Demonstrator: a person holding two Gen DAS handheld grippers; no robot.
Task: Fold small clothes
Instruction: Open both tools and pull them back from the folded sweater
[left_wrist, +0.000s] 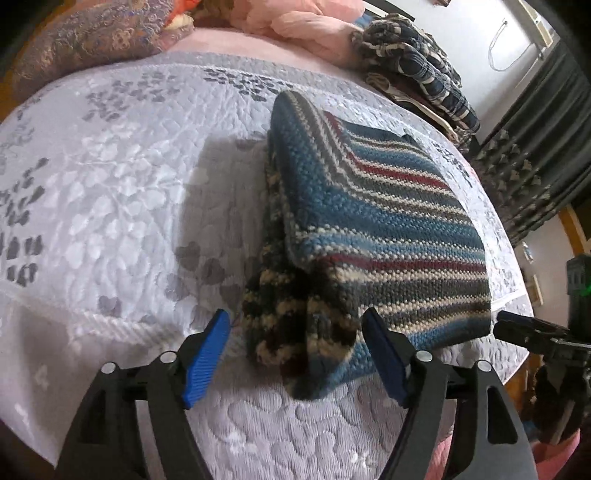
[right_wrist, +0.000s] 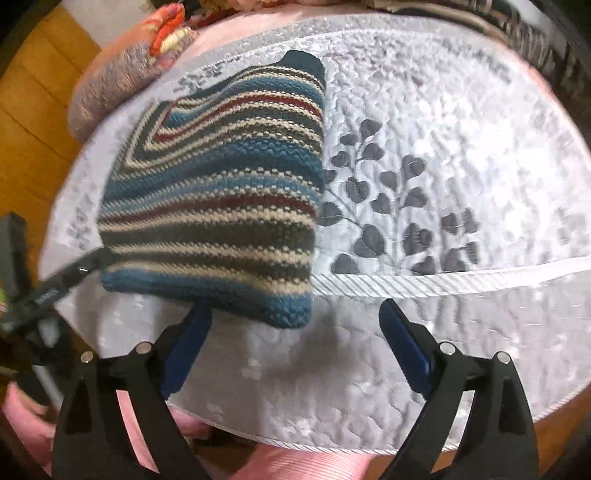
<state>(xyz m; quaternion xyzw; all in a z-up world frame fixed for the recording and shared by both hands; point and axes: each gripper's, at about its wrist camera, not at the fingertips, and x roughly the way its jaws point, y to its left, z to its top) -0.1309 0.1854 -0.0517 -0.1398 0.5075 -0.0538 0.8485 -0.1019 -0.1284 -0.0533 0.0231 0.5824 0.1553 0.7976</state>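
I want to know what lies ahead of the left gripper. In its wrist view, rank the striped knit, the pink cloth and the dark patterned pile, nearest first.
From the left gripper:
1. Striped knit, folded on the quilt, its near end between the open fingers.
2. Dark patterned pile, far right edge.
3. Pink cloth, at the back; close to the pile's range.

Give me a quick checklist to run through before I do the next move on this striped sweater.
1. Left hand-held gripper open: ok, jaws apart around the hanging knit end.
2. Right hand-held gripper open: ok, holding nothing.
3. Striped sweater folded into a block: ok.
4. Edges tidy: not ok, a mottled knit end sticks out at the near corner.
5. Sweater fully on the quilted cover: ok.
6. Layers underneath lying flat: cannot tell, hidden.
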